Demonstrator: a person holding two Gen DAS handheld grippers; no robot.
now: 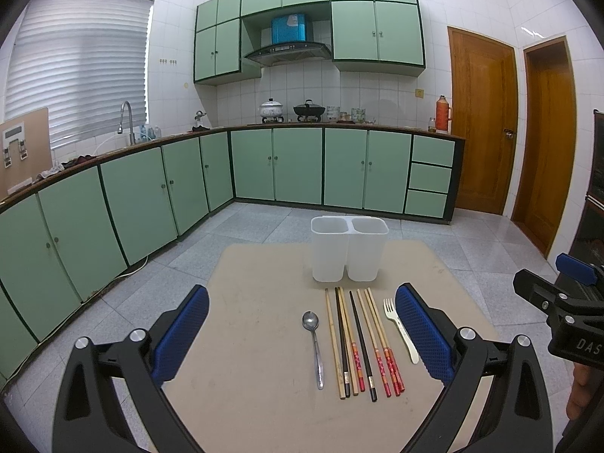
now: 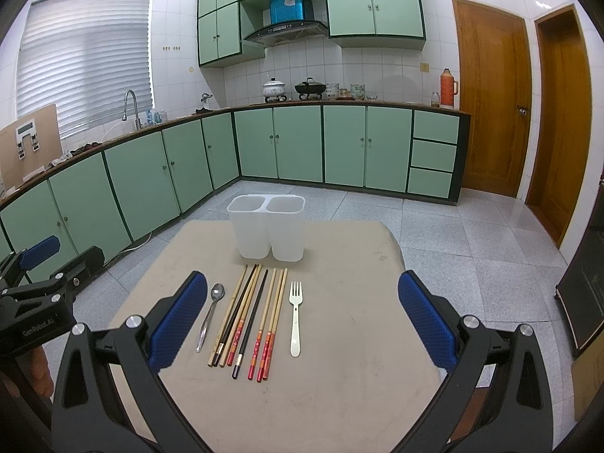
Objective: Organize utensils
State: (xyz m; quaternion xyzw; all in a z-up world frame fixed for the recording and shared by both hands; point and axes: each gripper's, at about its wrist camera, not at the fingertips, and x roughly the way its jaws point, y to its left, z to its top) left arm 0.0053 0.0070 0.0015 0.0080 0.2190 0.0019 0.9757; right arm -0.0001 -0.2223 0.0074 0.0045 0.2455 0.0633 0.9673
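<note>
A row of utensils lies on a beige table (image 1: 245,396) (image 2: 358,377): a metal spoon (image 1: 314,343) (image 2: 209,319), several chopsticks (image 1: 358,343) (image 2: 251,321), and a cream plastic fork (image 1: 400,330) (image 2: 295,317). Behind them stands a white two-compartment holder (image 1: 349,247) (image 2: 268,230), upright and empty as far as I can see. My left gripper (image 1: 302,336) is open and empty, held above the table before the utensils. My right gripper (image 2: 302,321) is open and empty too, a little to the right. Each gripper shows at the edge of the other's view.
The table stands on a grey tiled floor (image 1: 434,234). Green cabinets (image 1: 302,166) with a counter run along the left and back walls. Wooden doors (image 1: 483,120) are at the right. A dark cabinet (image 2: 589,283) stands close at the right.
</note>
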